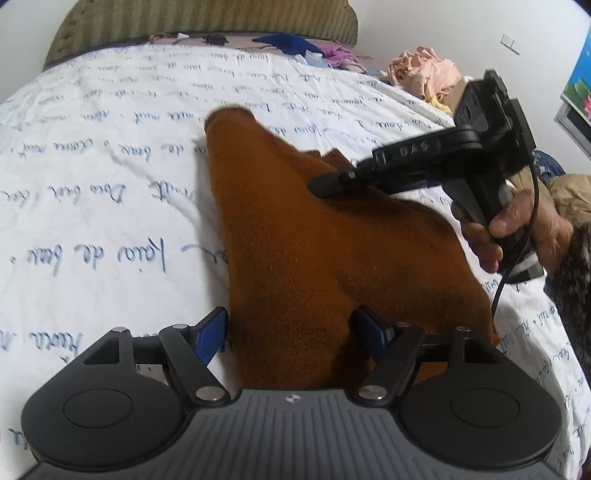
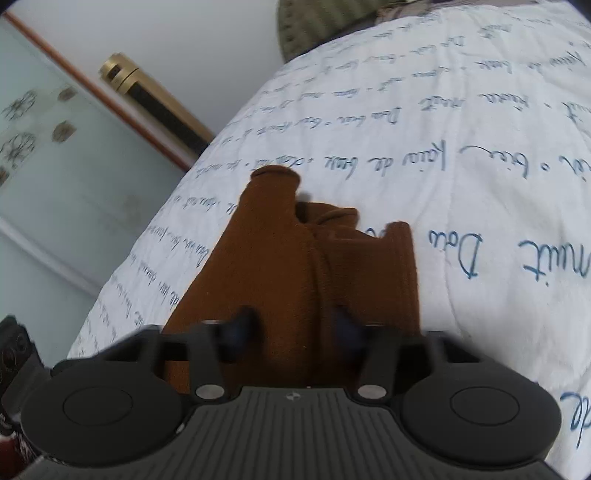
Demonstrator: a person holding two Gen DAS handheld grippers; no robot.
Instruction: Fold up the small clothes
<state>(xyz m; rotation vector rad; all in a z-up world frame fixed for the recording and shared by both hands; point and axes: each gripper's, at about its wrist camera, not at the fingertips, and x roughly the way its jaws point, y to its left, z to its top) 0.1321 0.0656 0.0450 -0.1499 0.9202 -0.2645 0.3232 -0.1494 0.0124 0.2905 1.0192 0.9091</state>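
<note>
Left wrist view: brown knit garment [image 1: 295, 236] runs lengthwise away from my left gripper [image 1: 291, 332], jaws spread, astride its near end; right gripper [image 1: 325, 184] grip unclear.

Between the jaws of the left gripper [image 1: 291, 332] lies a knit garment [image 1: 295, 236] of plain rust-brown colour, without any pattern. The fingers [image 1: 210, 336] of this gripper have blue pads on a black body. Under the garment, the bed cover [image 1: 92, 147] is white with lines of blue handwriting printed on it. Far beyond the jaws there is an olive-green ribbed headboard [image 1: 184, 26], and next to it some blue, purple and peach clothes [image 1: 424, 70]. The right gripper [image 1: 325, 184] is black.
</note>
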